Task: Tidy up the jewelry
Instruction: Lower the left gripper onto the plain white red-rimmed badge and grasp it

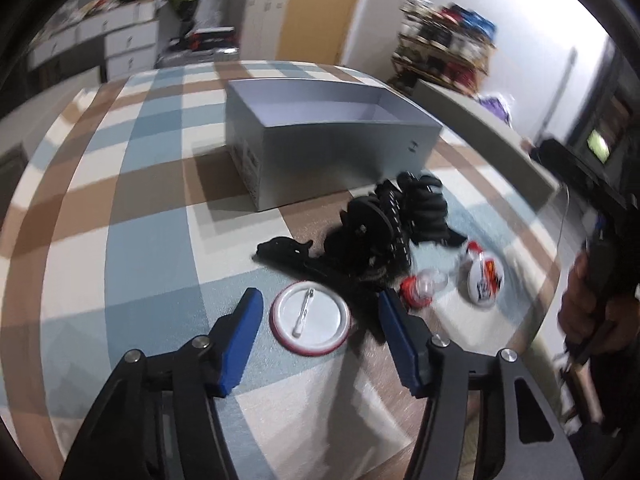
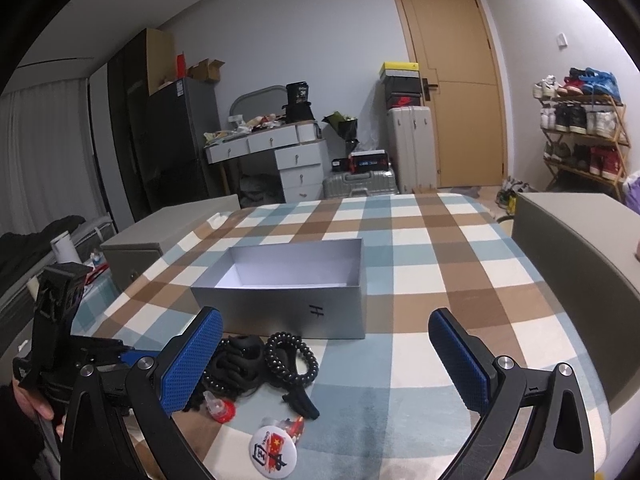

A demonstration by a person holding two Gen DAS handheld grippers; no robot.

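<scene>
Left gripper (image 1: 320,312): fingers apart, straddling the badge, no pad pressing on it.
Badge (image 1: 309,318): white back up, pin showing, flat on the surface, right between the two blue fingers (image 1: 242,340), nearer the tips than the hinges.
Gap: sliver of cloth either side of the badge, so it sits there untouched.
Right gripper (image 2: 326,354): fingers wide open, nothing between them but checked cloth and the clutter below.
Black pile (image 1: 384,224): coiled hair ties and clips heaped just beyond the badge, touching the front of the box area, close to the left gripper's right fingertip.
Second badge (image 2: 269,450): printed face up, red and white, low between the right gripper's fingers, apart from both.
Red clip (image 1: 418,290): small, clear and red, just beside the pile.
Box (image 2: 288,292): grey, open-topped, inside bare, behind the pile on the surface (image 2: 420,248).
</scene>
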